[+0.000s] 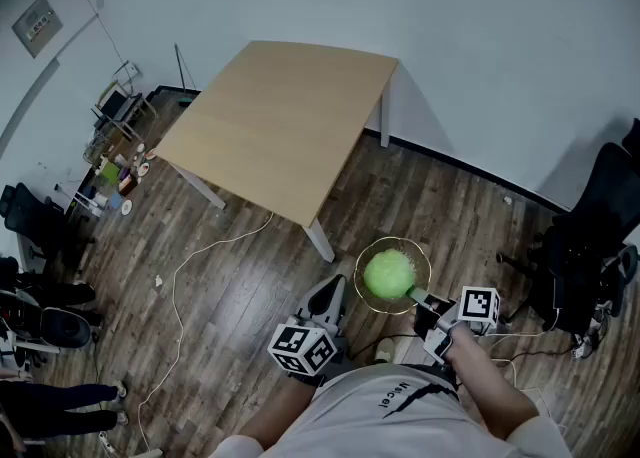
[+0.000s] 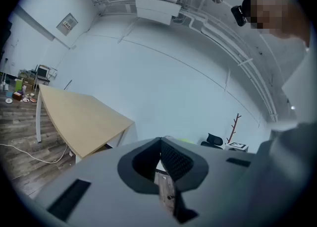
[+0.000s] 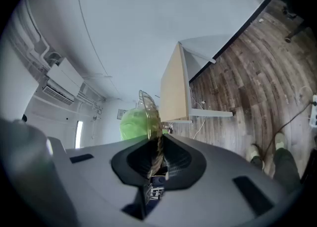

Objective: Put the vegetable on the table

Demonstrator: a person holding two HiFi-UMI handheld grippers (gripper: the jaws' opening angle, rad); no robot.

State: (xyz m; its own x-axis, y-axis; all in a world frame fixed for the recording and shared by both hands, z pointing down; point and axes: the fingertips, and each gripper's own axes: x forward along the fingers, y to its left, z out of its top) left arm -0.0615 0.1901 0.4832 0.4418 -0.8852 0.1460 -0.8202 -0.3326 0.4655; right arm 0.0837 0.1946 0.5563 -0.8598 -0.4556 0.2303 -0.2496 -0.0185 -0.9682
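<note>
The right claw [image 1: 422, 298] [image 3: 156, 147] is only narrowly open, its 2 pads pinching the rim of a clear bowl [image 1: 421, 252] [image 3: 145, 103]. In the right gripper view the bowl wall runs edge-on between the pads. The green vegetable [image 1: 388, 272] [image 3: 132, 124] sits inside the bowl, held over the wooden floor [image 1: 240, 276], just off the near corner of the counter [image 1: 280, 126] [image 3: 173, 89] and not on it. It is a round ball with no clear long axis. The bowl's mouth faces up toward the head view. The left claw [image 1: 327, 298] [image 2: 161, 141] is pressed together at its tips with nothing between them, beside the right one and pointing toward the counter [image 2: 79, 117].
</note>
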